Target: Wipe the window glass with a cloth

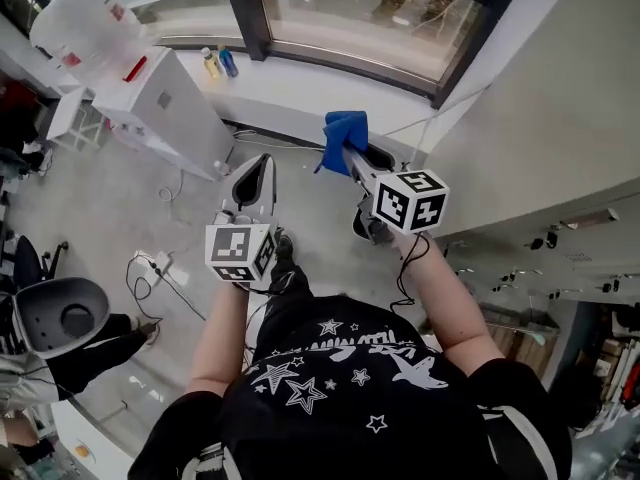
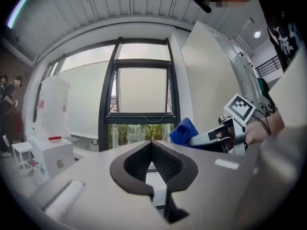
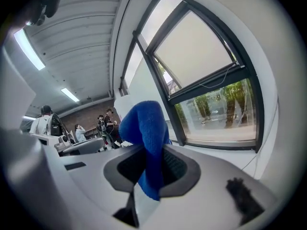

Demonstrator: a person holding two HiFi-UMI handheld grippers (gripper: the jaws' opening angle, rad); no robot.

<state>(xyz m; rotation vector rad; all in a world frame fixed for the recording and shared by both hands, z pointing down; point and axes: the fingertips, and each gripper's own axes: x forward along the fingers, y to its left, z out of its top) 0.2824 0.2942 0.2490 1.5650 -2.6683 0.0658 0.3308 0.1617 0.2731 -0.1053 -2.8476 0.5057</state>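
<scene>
A blue cloth [image 1: 345, 128] is bunched between the jaws of my right gripper [image 1: 346, 151], which is shut on it and held up a little short of the window. In the right gripper view the cloth [image 3: 146, 128] hangs over the pads, with the window glass [image 3: 211, 109] beyond it to the right. My left gripper [image 1: 256, 171] is beside it on the left, shut with nothing in it. From the left gripper [image 2: 151, 143] view, the dark-framed window glass [image 2: 141, 90] lies straight ahead, and the cloth [image 2: 183, 131] and right gripper [image 2: 192, 139] show at the right.
A white water dispenser [image 1: 150, 88] with a big bottle stands left of the window. Two small bottles [image 1: 218, 63] sit on the white sill [image 1: 300, 88]. A white wall [image 1: 560, 98] closes the right side. Cables [image 1: 160, 268] and a chair [image 1: 60, 313] are on the floor at left.
</scene>
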